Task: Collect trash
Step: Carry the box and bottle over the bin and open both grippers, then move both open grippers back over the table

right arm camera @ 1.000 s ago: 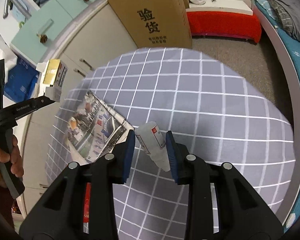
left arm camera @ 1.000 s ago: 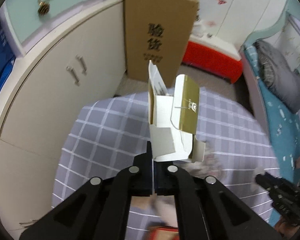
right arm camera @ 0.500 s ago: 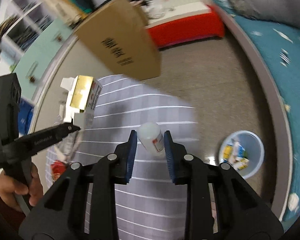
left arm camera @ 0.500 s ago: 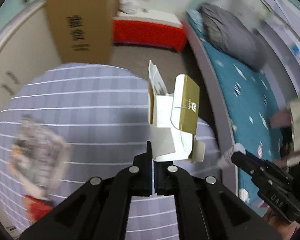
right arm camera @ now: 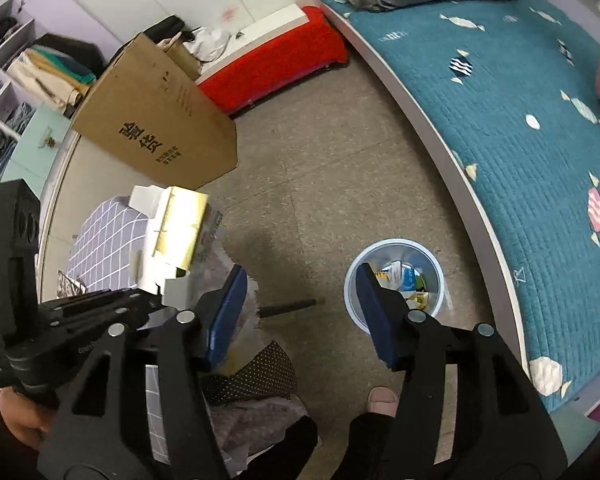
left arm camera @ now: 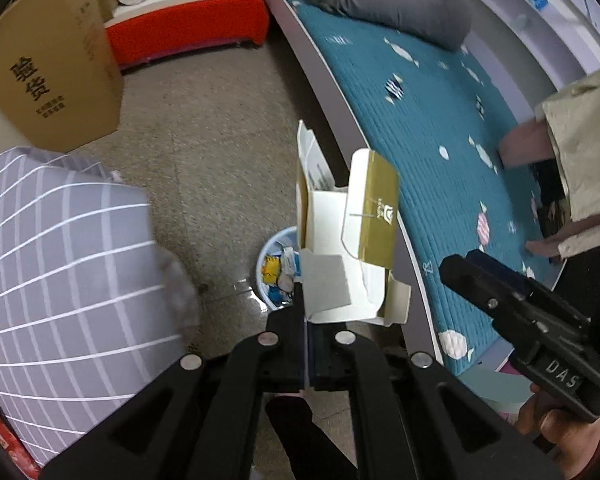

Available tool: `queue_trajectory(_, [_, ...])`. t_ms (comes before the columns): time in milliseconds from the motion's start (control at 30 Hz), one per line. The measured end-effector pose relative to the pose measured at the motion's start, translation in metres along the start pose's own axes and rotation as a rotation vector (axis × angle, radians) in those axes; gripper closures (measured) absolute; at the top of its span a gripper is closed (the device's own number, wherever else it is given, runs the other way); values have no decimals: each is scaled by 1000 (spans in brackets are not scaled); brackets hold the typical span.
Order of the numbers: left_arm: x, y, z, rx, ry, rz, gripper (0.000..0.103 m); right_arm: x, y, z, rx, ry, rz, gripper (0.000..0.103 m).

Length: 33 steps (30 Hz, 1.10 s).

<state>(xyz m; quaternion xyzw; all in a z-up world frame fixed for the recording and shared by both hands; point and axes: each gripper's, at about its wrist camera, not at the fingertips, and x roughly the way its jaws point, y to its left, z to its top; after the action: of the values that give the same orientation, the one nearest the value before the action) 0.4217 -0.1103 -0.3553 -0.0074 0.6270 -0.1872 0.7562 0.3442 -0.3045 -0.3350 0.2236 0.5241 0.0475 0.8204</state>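
My left gripper [left arm camera: 306, 320] is shut on a flap of an opened gold-and-white carton [left arm camera: 348, 236] and holds it in the air over the floor, above the light blue trash bin [left arm camera: 274, 270]. The carton also shows in the right wrist view [right arm camera: 172, 240], left of my right gripper. My right gripper [right arm camera: 300, 308] is open and empty, high above the floor. The trash bin [right arm camera: 394, 284] stands on the floor by the bed, behind the right fingertip, with several wrappers inside. The small white bottle is not in view.
A table with a grey checked cloth [left arm camera: 60, 264] is at the left. A large cardboard box [right arm camera: 156, 128] leans on the cabinets. A red bench [right arm camera: 276, 60] is at the back. A bed with a teal quilt [right arm camera: 520, 128] runs along the right. The person's feet [right arm camera: 380, 396] are below.
Both grippers swung from the table toward the floor and the bin. The right gripper, earlier shut on a small white bottle, has opened and the bottle is gone. The left still holds the carton.
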Motion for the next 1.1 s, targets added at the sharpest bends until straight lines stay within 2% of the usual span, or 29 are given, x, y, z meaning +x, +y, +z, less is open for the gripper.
queue_trajectory(433, [50, -46, 5, 66, 139, 9, 102, -13, -59, -14, 127, 2, -21, 43])
queue_trajectory(667, [58, -72, 16, 101, 147, -6, 100, -28, -83, -19, 189, -45, -36, 41])
queue_trajectory(700, [59, -75, 19, 105, 147, -20, 98, -31, -86, -19, 192, -51, -42, 41])
queue_trajectory(733, [60, -79, 20, 105, 151, -23, 75, -32, -88, -17, 193, -54, -46, 41])
queue_trajectory(767, [60, -81, 22, 103, 154, -14, 39, -34, -90, -17, 196, -58, -48, 41])
queue_trajectory(800, [59, -82, 23, 97, 137, 9, 29, -35, -92, -17, 200, -59, -48, 41])
queue_trajectory(867, [56, -83, 23, 90, 114, 12, 28, -37, -93, -16, 202, -61, -47, 41])
queue_trajectory(1100, [53, -79, 11, 71, 137, 22, 28, -38, -86, -20, 187, -54, -34, 41])
